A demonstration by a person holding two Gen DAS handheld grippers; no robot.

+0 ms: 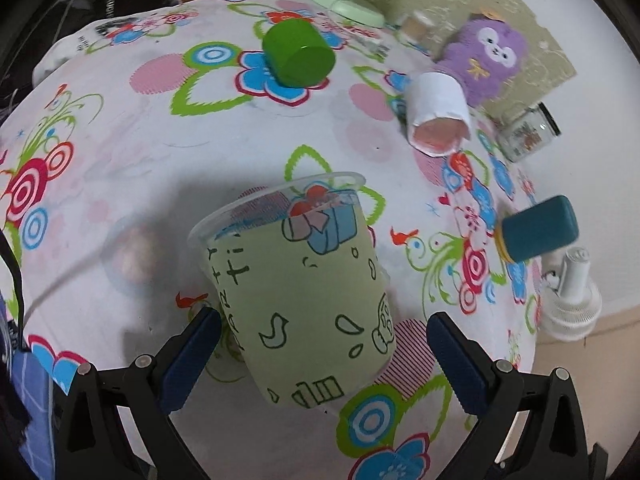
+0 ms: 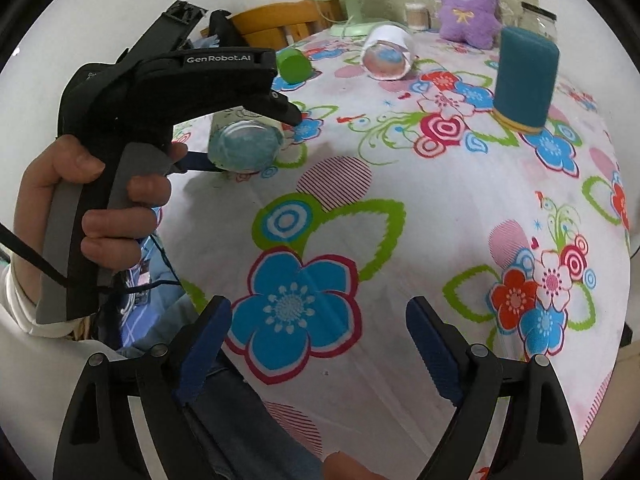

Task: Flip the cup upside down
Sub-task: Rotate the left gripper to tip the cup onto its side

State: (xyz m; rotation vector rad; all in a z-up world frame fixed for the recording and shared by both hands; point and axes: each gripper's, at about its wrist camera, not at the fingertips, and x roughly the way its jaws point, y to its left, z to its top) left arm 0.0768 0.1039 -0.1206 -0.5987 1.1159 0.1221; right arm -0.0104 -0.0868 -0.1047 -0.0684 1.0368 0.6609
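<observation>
A clear plastic cup with a pale green printed sleeve [image 1: 296, 300] lies on its side on the flowered tablecloth, rim pointing away from me. My left gripper [image 1: 324, 356] is open, its blue pads [image 1: 196, 356] on either side of the cup's lower body with gaps. In the right wrist view the same cup [image 2: 244, 144] shows bottom-on under the left gripper's black body [image 2: 192, 80]. My right gripper [image 2: 320, 344] is open and empty above the cloth near the front edge.
A green cup [image 1: 298, 54] and a white cup [image 1: 438, 114] lie on their sides farther back. A teal cup [image 1: 536, 228] stands upside down at right. A purple plush [image 1: 486, 56], glass jar [image 1: 528, 132], green fan base [image 1: 348, 4] and white bottle [image 1: 572, 296] line the far and right edges.
</observation>
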